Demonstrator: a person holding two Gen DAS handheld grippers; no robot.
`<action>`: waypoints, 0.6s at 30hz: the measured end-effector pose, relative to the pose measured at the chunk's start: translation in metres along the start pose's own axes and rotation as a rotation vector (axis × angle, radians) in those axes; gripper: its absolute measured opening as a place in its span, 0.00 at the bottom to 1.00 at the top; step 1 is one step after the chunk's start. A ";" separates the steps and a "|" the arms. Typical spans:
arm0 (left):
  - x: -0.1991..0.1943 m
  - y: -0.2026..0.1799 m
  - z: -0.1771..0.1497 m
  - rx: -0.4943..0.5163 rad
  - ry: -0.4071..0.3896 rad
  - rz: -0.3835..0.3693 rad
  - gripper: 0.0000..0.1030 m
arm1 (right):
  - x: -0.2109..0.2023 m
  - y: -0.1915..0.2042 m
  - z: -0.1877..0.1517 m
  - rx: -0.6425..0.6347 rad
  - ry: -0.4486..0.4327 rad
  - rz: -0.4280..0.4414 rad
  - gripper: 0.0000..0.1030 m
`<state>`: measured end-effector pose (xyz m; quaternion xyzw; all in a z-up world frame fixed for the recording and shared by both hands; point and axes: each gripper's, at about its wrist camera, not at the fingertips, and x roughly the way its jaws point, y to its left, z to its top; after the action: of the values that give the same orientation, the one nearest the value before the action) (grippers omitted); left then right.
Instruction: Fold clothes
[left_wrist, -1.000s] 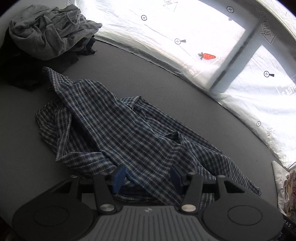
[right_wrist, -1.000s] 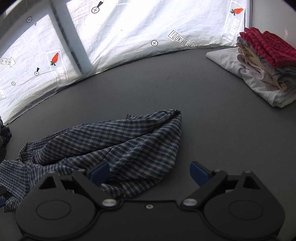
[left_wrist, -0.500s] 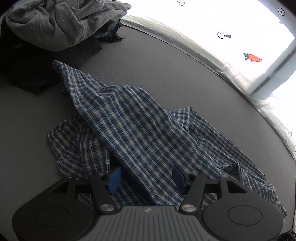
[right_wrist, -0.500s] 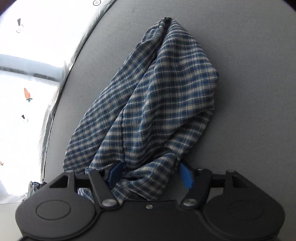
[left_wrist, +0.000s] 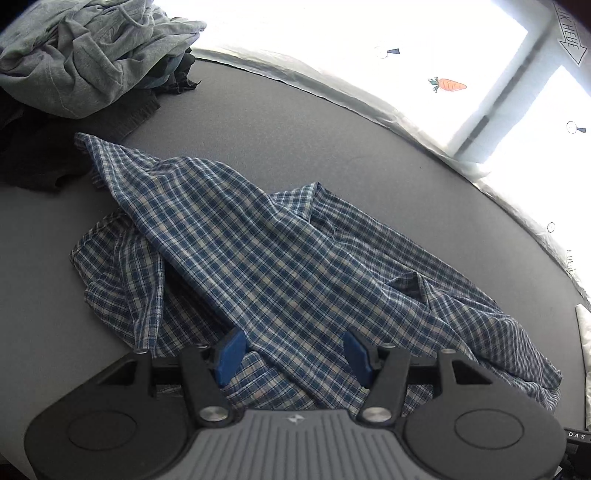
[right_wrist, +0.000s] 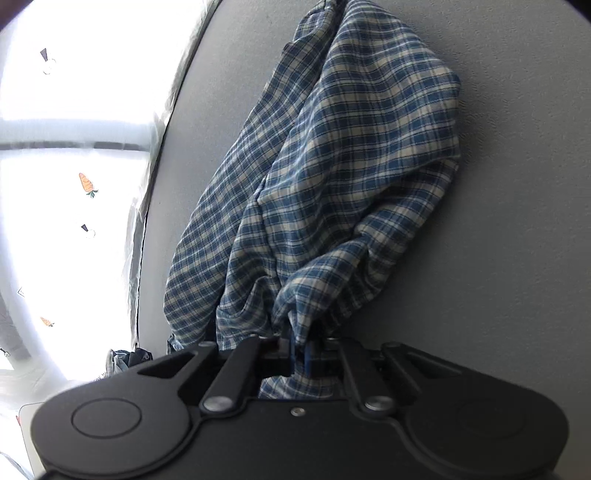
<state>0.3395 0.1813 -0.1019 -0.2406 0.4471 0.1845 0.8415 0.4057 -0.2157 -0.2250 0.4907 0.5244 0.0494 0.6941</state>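
Observation:
A blue and white plaid shirt (left_wrist: 266, 258) lies crumpled across the grey table (left_wrist: 280, 125). My left gripper (left_wrist: 293, 354) hovers open over its near edge, a raised ridge of cloth running between the blue pads (left_wrist: 231, 350) without being pinched. In the right wrist view the same plaid shirt (right_wrist: 332, 177) stretches away from my right gripper (right_wrist: 300, 352), whose blue pads are pressed together on a bunched fold of it. The fold's end is hidden under the gripper body.
A heap of grey and dark clothes (left_wrist: 85, 62) sits at the table's far left. White sheeting with carrot prints (left_wrist: 447, 85) lines the far edge. A pale folded item (left_wrist: 583, 343) shows at the right rim.
My right gripper has gone from wide open beside the shirt to shut on a bunched fold, and the view has turned. My left gripper stayed open, drifting slightly over the shirt.

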 end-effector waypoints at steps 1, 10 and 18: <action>-0.006 -0.001 -0.003 -0.009 -0.015 0.003 0.58 | -0.010 0.001 0.004 -0.029 -0.029 -0.013 0.04; -0.024 -0.007 -0.022 -0.055 -0.051 0.030 0.58 | -0.110 0.009 0.068 -0.409 -0.486 -0.233 0.03; -0.023 -0.014 -0.035 -0.082 -0.046 0.046 0.59 | -0.151 0.024 0.138 -0.637 -0.663 -0.504 0.10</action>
<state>0.3116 0.1475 -0.0956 -0.2603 0.4253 0.2276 0.8364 0.4561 -0.3783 -0.1095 0.1031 0.3372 -0.1199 0.9281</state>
